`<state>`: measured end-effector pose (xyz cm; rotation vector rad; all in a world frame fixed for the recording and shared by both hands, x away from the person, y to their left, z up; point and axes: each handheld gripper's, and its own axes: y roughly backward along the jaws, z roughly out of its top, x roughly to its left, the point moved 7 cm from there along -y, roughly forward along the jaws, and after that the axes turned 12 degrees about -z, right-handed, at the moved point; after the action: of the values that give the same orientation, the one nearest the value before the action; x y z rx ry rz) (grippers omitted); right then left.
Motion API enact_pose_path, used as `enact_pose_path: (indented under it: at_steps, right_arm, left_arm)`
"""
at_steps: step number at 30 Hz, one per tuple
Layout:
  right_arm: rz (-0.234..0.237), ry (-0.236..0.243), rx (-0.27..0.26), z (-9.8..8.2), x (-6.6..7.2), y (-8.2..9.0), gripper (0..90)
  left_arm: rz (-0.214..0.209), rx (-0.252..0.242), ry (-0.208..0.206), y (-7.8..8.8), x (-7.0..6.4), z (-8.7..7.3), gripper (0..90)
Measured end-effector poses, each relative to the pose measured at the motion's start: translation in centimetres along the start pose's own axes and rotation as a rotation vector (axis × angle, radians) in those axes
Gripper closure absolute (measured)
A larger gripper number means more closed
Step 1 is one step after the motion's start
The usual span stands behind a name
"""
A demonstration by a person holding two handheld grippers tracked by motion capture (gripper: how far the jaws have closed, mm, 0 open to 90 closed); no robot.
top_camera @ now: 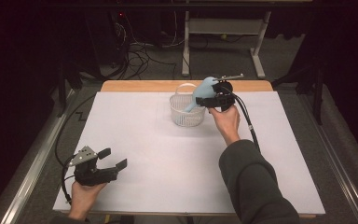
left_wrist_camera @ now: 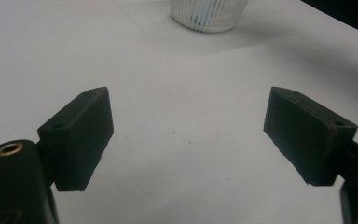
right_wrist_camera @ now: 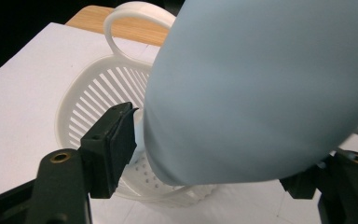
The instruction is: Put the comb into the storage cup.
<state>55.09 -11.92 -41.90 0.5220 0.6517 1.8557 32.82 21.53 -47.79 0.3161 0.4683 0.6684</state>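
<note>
Blue toy (top_camera: 204, 90) looks soft, light and squashy; best pinched mid-body. Right gripper (top_camera: 208, 100) is loosely spread around it above the white basket (top_camera: 187, 114); left gripper (top_camera: 113, 162) is wide open.

white table cover (top_camera: 168, 158), metal desk frame (top_camera: 223, 28)

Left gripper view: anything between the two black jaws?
No. The left gripper has its jaws spread wide over the bare white table sheet, with nothing between them.

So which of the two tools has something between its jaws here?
The right tool, over the white basket at the far side, with a pale blue object between its jaws. The left tool, near the table's front edge, is open with nothing between them.
</note>
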Motion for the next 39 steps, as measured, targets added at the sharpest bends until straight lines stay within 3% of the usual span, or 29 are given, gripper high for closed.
enact_pose_path:
  at_steps: [16, 39]
  right_arm:
    - [0.006, 0.010, 0.012, -0.3, -0.1, 0.3, 21.9]
    - [-0.003, 0.014, -0.024, -0.6, -1.2, 2.0, 20.0]
  left_arm:
    - [0.000, -0.005, 0.000, 0.0, -0.1, 0.0, 15.0]
    - [-0.002, -0.002, 0.002, -0.1, -0.1, 0.0, 14.8]
